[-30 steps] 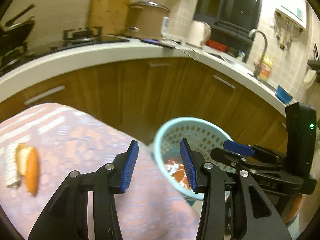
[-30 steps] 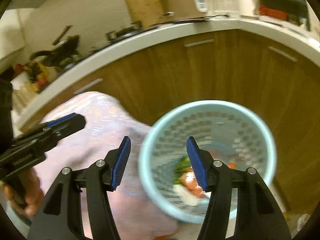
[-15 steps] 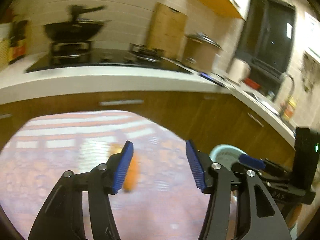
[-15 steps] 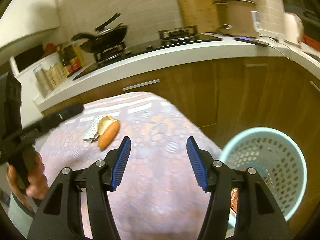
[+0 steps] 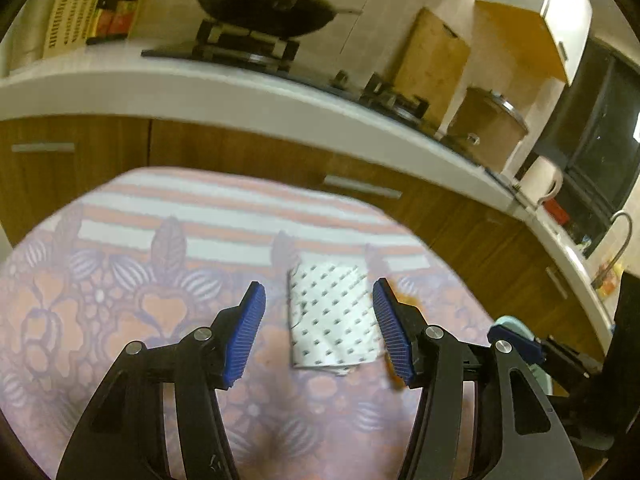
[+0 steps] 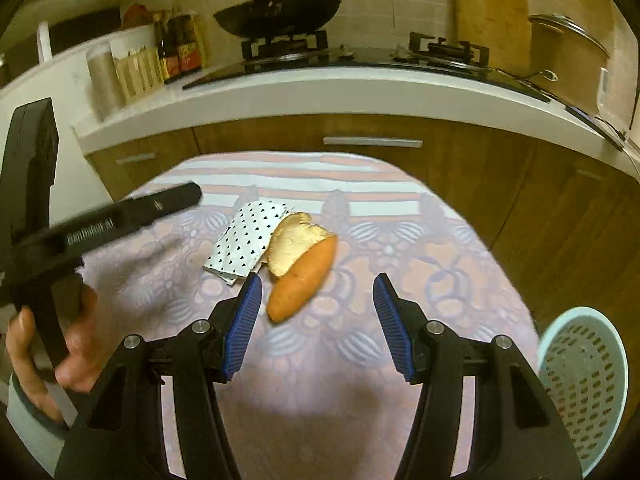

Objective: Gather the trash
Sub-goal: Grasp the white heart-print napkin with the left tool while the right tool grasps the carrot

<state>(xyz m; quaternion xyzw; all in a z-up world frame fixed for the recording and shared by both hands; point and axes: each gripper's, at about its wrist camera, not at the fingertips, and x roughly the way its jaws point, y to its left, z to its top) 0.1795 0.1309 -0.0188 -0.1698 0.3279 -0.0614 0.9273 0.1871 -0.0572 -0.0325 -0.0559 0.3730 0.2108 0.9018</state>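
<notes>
Left fingers (image 5: 318, 330): released, just been widening, hovering astride the spotted paper (image 5: 334, 316).
Right fingers (image 6: 318, 326): released, empty.
Peel (image 6: 300, 266): on bench (image 6: 400, 264), touching paper.
Basket (image 6: 582, 384): beside bench.

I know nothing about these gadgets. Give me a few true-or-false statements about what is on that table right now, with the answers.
1. The orange peel lies against a spotted paper wrapper. True.
2. The left gripper is clamped on the wrapper. False: its jaws stand open, the wrapper between them untouched.
3. The right gripper holds nothing. True.
4. The blue basket stands on the tablecloth. False: it sits beside the table, lower down.
5. A pan sits on the stove. True.
</notes>
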